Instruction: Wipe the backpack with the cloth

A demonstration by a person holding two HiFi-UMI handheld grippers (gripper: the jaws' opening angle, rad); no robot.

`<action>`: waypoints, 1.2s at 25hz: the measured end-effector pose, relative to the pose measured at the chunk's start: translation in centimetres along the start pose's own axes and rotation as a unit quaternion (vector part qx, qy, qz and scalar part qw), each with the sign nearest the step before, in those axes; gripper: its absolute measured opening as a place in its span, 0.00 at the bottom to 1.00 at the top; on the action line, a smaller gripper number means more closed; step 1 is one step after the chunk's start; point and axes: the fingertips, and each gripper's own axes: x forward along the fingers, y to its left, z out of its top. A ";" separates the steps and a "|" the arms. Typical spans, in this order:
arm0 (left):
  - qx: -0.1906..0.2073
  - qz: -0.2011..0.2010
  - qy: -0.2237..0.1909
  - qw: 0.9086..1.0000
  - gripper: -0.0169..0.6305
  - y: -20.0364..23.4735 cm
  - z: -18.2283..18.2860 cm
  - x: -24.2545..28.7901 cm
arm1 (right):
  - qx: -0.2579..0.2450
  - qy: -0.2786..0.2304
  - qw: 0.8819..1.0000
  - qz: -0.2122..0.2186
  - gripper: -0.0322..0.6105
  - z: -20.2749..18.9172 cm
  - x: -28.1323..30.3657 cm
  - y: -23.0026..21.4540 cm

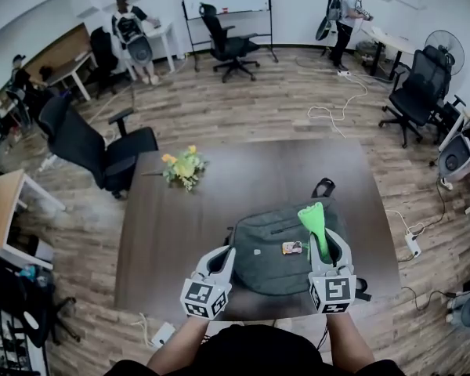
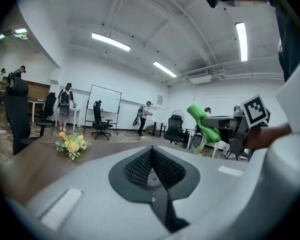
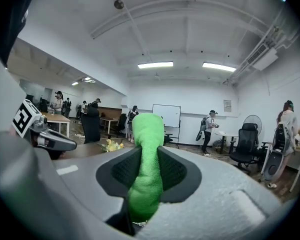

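Observation:
A dark grey-green backpack (image 1: 278,249) lies flat on the dark brown table (image 1: 243,171), near its front edge. My right gripper (image 1: 327,239) is raised over the backpack's right side and is shut on a bright green cloth (image 1: 313,218). In the right gripper view, the cloth (image 3: 147,169) stands up between the pads. My left gripper (image 1: 226,252) hovers at the backpack's left edge, its jaws pressed together with nothing between them (image 2: 151,153). From the left gripper view I see the cloth (image 2: 205,124) held up at the right.
A small bunch of yellow flowers (image 1: 184,165) lies on the table's far left part. A black office chair (image 1: 94,143) stands by the table's left corner. Cables (image 1: 337,104) run over the wooden floor beyond. Several people stand at desks far back.

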 end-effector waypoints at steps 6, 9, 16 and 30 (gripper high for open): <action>-0.029 0.003 -0.031 0.999 0.06 0.3 2.6 0.0 | -0.025 -0.025 0.999 0.022 0.20 1.9 0.6 1.5; -0.022 0.004 -0.037 0.999 0.06 0.0 3.2 -0.2 | -0.023 -0.034 0.999 0.026 0.20 2.6 0.4 1.7; -0.015 0.016 -0.033 0.999 0.06 0.3 2.6 -0.7 | -0.021 -0.041 0.999 0.026 0.19 3.2 0.4 1.6; -0.001 0.016 -0.039 0.999 0.06 -0.5 3.1 -1.0 | -0.013 -0.044 0.999 0.027 0.19 3.0 -0.2 1.7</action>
